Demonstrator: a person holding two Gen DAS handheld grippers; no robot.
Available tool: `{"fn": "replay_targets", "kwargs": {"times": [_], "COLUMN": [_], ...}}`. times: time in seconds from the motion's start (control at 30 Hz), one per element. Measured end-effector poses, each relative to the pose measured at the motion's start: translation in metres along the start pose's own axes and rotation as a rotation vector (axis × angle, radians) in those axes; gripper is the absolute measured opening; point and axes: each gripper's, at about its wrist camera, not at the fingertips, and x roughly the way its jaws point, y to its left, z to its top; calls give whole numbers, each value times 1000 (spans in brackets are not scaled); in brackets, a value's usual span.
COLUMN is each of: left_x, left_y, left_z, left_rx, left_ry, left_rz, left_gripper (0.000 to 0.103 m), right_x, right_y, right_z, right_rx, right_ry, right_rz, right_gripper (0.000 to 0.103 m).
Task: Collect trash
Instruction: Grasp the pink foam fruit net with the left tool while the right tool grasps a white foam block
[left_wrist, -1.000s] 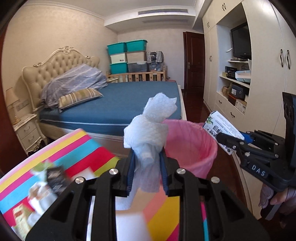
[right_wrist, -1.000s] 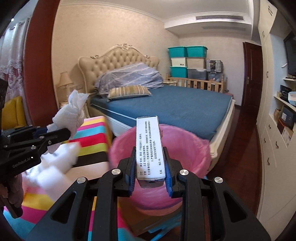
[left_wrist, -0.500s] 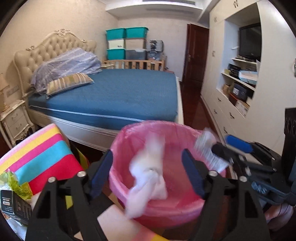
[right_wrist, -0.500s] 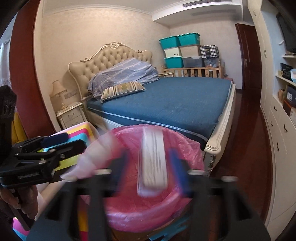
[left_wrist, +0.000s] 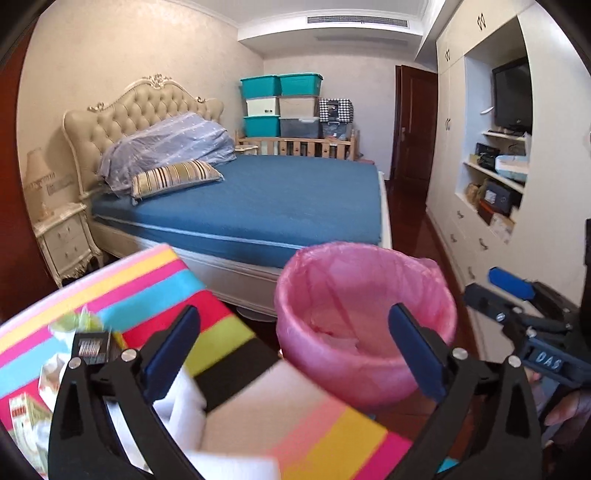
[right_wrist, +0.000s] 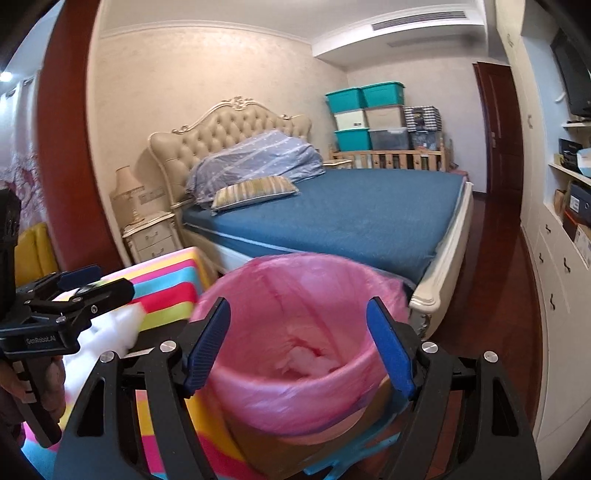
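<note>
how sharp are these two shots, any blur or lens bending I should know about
Left wrist view: bed fairly sharp, striped cloth and litter smeared by motion, wardrobe edges bowed by the fisheye. Right wrist view: pink bin liner rim slightly blurred, red post curved, corners vignetted black.

Right gripper (right_wrist: 297, 343) at bottom center, jaws spread wide w/ nothing between them, framing the pink-lined trash bin (right_wrist: 306, 387). White crumpled stuff (right_wrist: 308, 360) sits inside it. Left gripper (right_wrist: 94, 288) pokes in from the left edge over a striped tablecloth (right_wrist: 166, 284). Blue bed (right_wrist: 351, 210) behind.
</note>
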Motion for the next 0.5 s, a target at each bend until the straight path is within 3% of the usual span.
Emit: {"fn": "replay_targets", "kwargs": {"times": [0.17, 0.5], "left_x": [-44, -139], "left_y": [21, 91], "left_z": [-24, -80], "left_rx": [21, -43], "left_ry": [1, -38], "left_rz": [43, 202], "left_gripper": [98, 99], "right_x": [-19, -21], "right_y": [39, 130], "right_z": [-19, -50], "right_rx": [-17, -118], "right_ry": [-4, 110], "right_rz": [38, 147], "right_gripper": [74, 75]}}
